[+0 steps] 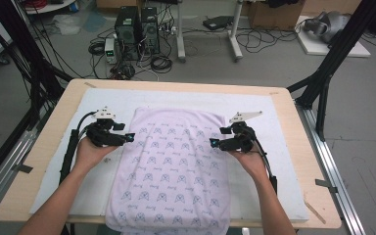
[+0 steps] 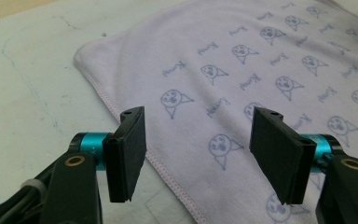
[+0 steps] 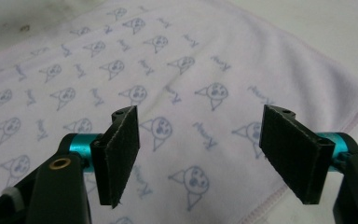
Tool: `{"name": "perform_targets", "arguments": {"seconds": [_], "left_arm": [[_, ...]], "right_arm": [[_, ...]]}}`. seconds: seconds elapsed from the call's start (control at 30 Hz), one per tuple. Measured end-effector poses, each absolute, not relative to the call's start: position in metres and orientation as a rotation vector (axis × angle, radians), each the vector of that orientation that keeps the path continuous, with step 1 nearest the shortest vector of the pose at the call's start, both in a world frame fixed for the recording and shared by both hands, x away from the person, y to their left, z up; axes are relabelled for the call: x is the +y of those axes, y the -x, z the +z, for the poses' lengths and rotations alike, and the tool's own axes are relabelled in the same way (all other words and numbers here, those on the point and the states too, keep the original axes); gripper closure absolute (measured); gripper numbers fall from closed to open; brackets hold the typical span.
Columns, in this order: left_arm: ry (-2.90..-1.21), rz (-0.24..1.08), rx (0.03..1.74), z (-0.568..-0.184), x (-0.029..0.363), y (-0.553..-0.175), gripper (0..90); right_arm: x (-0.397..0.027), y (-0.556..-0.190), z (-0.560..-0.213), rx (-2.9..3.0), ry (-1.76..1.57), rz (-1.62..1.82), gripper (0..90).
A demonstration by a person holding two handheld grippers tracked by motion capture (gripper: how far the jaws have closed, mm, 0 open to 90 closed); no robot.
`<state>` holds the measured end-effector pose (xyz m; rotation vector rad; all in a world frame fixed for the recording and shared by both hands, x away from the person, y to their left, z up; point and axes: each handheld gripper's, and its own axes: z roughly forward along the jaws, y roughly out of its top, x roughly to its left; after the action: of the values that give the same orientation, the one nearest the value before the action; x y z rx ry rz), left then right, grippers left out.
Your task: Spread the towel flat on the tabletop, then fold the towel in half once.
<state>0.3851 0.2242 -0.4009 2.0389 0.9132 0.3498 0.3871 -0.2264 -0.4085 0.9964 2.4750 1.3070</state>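
Basically, towel (image 1: 169, 171) lies flat between the two grippers, spread over a white mat (image 1: 279, 147) on a wooden table (image 1: 44, 147), its near end hanging over the table's front edge. Left gripper (image 1: 129, 137) sits at the towel's left edge, jaw tips pointing inward over the cloth, held in the person's left hand (image 1: 90, 152). Right gripper (image 1: 214, 142) mirrors it at the right edge, tips over the cloth, held in the right hand (image 1: 249, 159). Left gripper view: jaws stand wide apart, nothing between the pads (image 2: 128, 154), towel below and ahead, its stitched hem running under the left jaw, far corner of the towel ahead and to the left, bare mat off to the left. Right gripper view: jaws also wide, nothing gripped, pads (image 3: 119, 156) clear of the cloth, printed towel beneath both jaws, hem passing under the right jaw, mat beyond it to the right. Neither gripper presses on the fabric. Towel is lilac with small blue cartoon faces and script, looks folded into a tall rectangle, smooth, far edge well ahead of both grippers.
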Motion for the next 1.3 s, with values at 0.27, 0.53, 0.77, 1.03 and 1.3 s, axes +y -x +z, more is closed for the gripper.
{"name": "perform_targets", "arguments": {"seconds": [0.27, 0.53, 0.77, 1.03, 1.3], "left_arm": [[-2.063, 0.357, 0.892, -0.395, 0.219, -0.389, 36.9], [-2.054, 0.370, 0.907, -0.393, 0.219, -0.395, 37.3], [-2.075, 0.385, 0.901, -0.380, 0.216, -0.405, 37.5], [-2.117, 0.372, 0.929, -0.391, 0.217, -0.421, 38.4], [-2.168, 0.370, 0.978, -0.417, 0.208, -0.437, 44.7]], "right_arm": [[-0.230, -0.384, -0.409, 2.483, -0.990, 1.295, 27.7], [-0.232, -0.389, -0.400, 2.489, -0.967, 1.270, 28.0], [-0.235, -0.402, -0.391, 2.489, -0.974, 1.213, 28.2], [-0.235, -0.421, -0.405, 2.505, -1.027, 1.110, 30.5], [-0.233, -0.436, -0.426, 2.515, -1.107, 1.030, 34.2]]}}
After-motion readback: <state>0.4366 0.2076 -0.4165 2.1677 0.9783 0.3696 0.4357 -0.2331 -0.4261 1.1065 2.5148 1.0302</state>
